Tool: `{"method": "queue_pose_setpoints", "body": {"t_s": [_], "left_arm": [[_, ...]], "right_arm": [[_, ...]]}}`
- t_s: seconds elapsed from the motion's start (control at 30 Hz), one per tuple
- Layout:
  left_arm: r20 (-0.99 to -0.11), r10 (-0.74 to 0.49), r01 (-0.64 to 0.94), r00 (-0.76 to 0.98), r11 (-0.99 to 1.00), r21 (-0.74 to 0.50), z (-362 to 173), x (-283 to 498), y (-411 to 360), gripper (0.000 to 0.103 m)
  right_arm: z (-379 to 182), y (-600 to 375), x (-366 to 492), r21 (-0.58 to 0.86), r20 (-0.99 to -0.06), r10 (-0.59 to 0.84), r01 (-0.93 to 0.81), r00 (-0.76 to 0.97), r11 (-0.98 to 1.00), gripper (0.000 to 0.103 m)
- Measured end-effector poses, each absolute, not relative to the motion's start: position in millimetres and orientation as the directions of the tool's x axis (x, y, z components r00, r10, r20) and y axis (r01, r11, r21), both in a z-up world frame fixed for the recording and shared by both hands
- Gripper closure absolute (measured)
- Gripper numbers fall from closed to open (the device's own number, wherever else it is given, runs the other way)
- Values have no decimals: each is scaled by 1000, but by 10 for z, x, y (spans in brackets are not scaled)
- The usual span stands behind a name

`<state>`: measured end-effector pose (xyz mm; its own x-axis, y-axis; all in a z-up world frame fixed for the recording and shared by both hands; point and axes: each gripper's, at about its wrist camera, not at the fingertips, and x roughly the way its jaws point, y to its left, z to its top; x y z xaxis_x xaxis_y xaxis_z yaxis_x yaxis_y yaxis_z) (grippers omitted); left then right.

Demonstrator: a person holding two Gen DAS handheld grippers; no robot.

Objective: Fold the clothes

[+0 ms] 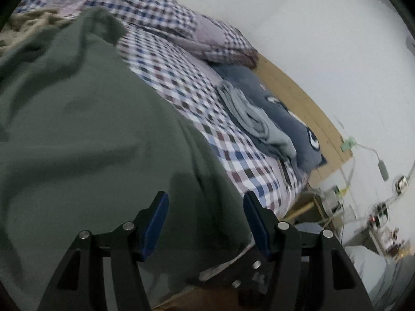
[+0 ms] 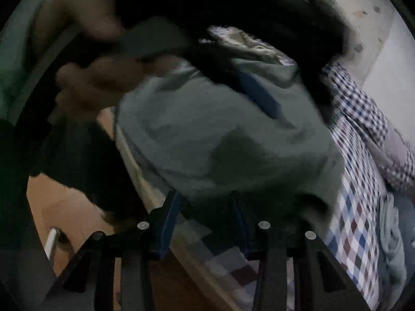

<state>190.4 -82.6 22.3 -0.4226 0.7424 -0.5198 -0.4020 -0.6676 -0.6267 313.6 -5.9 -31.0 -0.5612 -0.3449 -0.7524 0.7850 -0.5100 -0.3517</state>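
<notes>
Checked bed, clothes on top.
Your bed [image 1: 233, 160] has a plaid sheet. The green garment [image 1: 90, 129] sprawls over its 9 o'clock side, a folded grey-blue pile [image 1: 259, 121] lies toward 3 o'clock beside a dark blue pillow [image 1: 290, 119], a plaid pillow [image 1: 207, 36] at 12, and beige cloth [image 1: 28, 23] at 11.

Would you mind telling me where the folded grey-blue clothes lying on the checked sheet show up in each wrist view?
Left wrist view: the folded grey-blue clothes lie right of centre, beside the wooden bed edge.
Right wrist view: they sit at the far right edge, partly cut off.
Shared landmark: the checked sheet, with the dark green garment spread on it.
</notes>
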Motion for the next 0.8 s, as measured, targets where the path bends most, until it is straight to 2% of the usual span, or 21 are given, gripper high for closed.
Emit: {"method": "queue_pose_setpoints", "body": {"t_s": [0.2, 0.33, 0.37, 0.47, 0.53, 0.57, 0.7, 0.8], "left_arm": [[-493, 785, -486, -374, -619, -617, 259, 1848, -497, 39], [-523, 784, -517, -336, -617, -593, 244, 1781, -259, 39], [-536, 777, -517, -329, -624, -586, 224, 1762, -217, 43], [-582, 743, -490, -330, -662, -567, 143, 1692, -181, 87], [-585, 731, -455, -351, -679, -576, 92, 1641, -273, 92], [-581, 729, -440, -363, -683, -583, 73, 1619, -341, 98], [-576, 706, -383, -412, -708, -593, 16, 1580, -607, 100], [-579, 687, -340, -440, -724, -600, -26, 1574, -781, 100]], "right_arm": [[-369, -74, 3157, -366, -757, -331, 785, -563, -499, 60], [-319, 51, 3150, -356, -749, -334, 773, -572, -525, 59], [-298, 105, 3137, -347, -748, -336, 769, -573, -537, 59], [-218, 283, 3093, -315, -741, -345, 752, -576, -579, 59], [-143, 403, 3097, -291, -730, -358, 738, -582, -609, 59], [-90, 464, 3121, -275, -721, -367, 730, -587, -626, 59], [117, 733, 3013, -184, -688, -406, 686, -601, -704, 59], [301, 1040, 2768, -51, -668, -441, 628, -599, -777, 59]]}}
